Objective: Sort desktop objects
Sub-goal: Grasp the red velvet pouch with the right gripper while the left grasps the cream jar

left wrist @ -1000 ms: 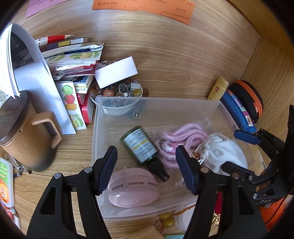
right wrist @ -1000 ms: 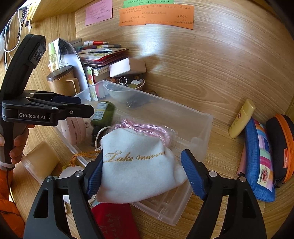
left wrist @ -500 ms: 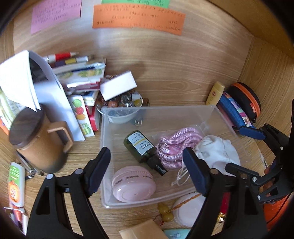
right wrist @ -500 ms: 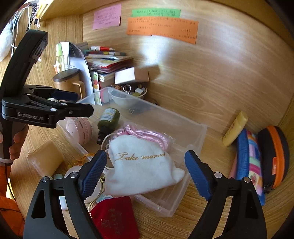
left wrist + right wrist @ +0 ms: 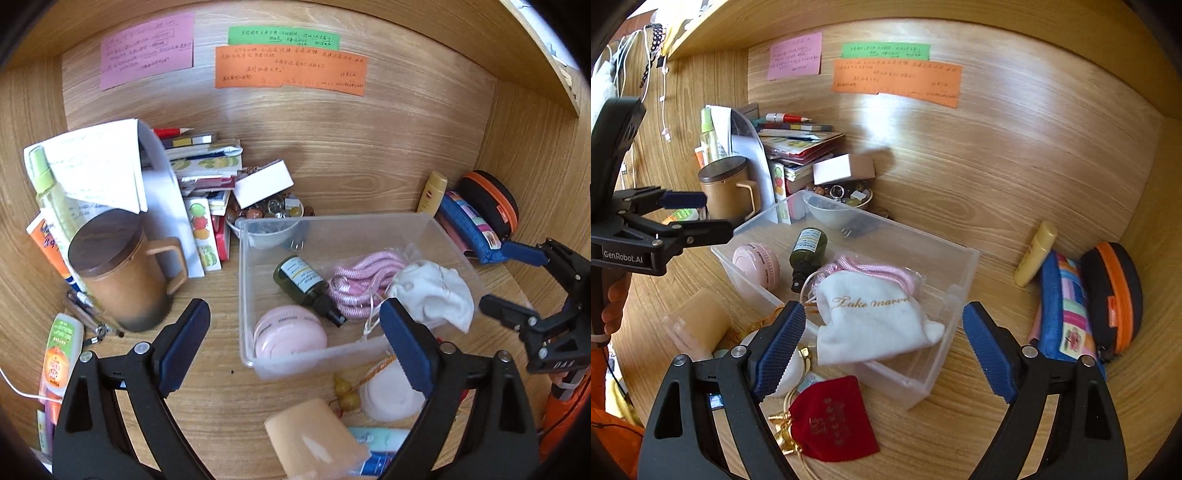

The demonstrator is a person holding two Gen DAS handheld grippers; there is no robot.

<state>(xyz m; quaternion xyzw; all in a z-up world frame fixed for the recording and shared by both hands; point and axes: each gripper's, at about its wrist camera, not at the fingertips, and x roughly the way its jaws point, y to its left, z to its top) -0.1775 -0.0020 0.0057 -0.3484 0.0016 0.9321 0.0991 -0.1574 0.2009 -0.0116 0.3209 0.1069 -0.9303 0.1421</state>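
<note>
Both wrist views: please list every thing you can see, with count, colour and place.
bin: 1, clear, desk centre
bottle: 1, dark green, in bin
pink case: 1, in bin
rope: 1, pink, in bin
white pouch: 1, in bin, hanging over its rim
red pouch: 1, desk, before bin
mug: 1, brown, left of bin
tube: 1, yellow, right of bin
notes: 3, pink, green, orange, back wall
left gripper: jaws opening, nothing between
right gripper: jaws open, empty

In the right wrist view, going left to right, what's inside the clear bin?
Pink round case → dark green bottle → white pouch. The pink cord overlaps the pouch, so it is left out.
</note>
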